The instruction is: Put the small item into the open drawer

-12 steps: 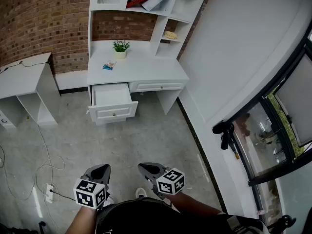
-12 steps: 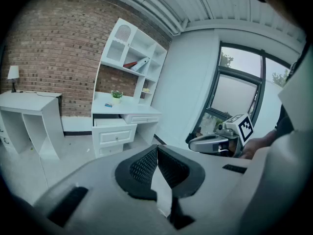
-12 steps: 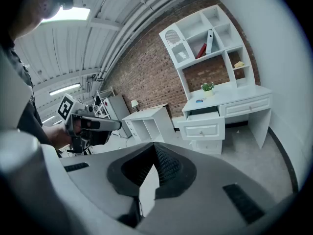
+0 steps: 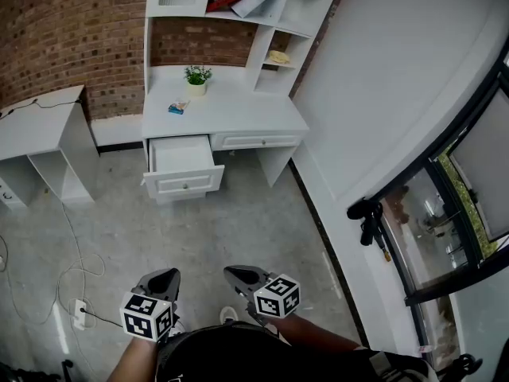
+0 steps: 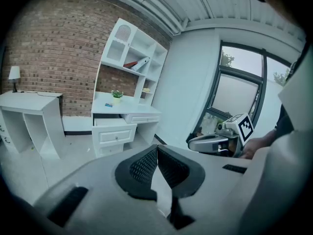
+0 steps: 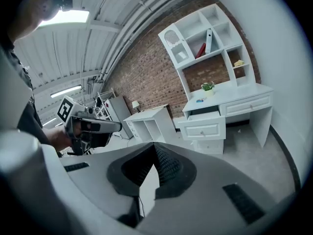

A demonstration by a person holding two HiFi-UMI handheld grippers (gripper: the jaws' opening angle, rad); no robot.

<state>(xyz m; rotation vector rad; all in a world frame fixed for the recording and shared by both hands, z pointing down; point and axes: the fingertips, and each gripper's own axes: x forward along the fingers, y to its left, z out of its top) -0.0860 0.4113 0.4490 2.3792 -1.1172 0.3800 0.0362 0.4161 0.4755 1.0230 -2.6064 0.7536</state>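
Note:
The small item [image 4: 178,107], a blue and white object, lies on the white desk [image 4: 238,106] left of middle; it also shows as a speck [image 5: 108,105] and as a speck [image 6: 199,101]. Below it the left drawer [image 4: 181,156] stands pulled out, its inside bare. Both grippers are held low near my body, far back from the desk across the floor. My left gripper [image 4: 169,274] is shut, pads meeting with nothing between them [image 5: 156,148]. My right gripper [image 4: 231,273] is likewise shut and holds nothing [image 6: 154,146].
A potted plant [image 4: 196,76] stands at the desk's back under a shelf hutch [image 4: 238,2] holding binders. A second, shut drawer [image 4: 256,141] is to the right. A low white shelf unit [image 4: 44,134] stands left, cables and a power strip [image 4: 79,313] lie on the floor, and a wall and window run along the right.

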